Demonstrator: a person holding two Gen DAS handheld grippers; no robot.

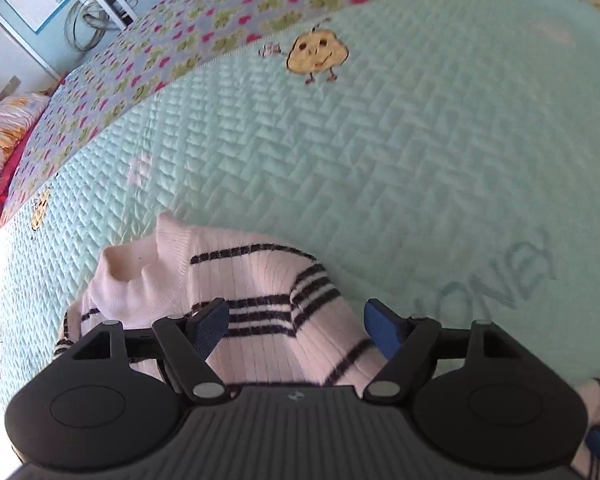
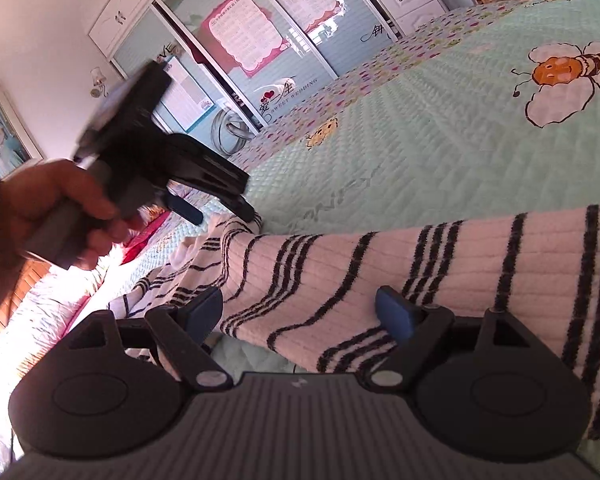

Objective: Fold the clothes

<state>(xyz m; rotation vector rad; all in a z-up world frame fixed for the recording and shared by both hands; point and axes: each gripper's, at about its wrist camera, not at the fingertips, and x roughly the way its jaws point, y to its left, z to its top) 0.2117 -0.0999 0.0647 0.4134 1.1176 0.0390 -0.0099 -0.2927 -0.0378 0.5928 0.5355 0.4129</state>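
Note:
A white knit sweater with dark stripes [image 1: 260, 280] lies on a mint quilted bedspread [image 1: 380, 140], its collar toward the upper left in the left wrist view. My left gripper [image 1: 296, 324] hovers over the sweater's shoulder, jaws wide apart and pads not pressing the knit. In the right wrist view, a long striped part of the sweater [image 2: 440, 264] stretches across the bedspread [image 2: 420, 140]. My right gripper [image 2: 300, 314] is open, with the knit lying between its fingers. A hand [image 2: 60, 208] carries the left gripper [image 2: 220, 212] above the sweater's far end, blurred.
A flowered border [image 1: 160, 52] edges the bedspread. Pink striped pillows [image 1: 4, 136] lie at the left. Wardrobe doors with posters [image 2: 260, 32] and a white drawer unit [image 2: 412, 0] stand beyond the bed. Cartoon bees [image 2: 560, 76] are printed on the quilt.

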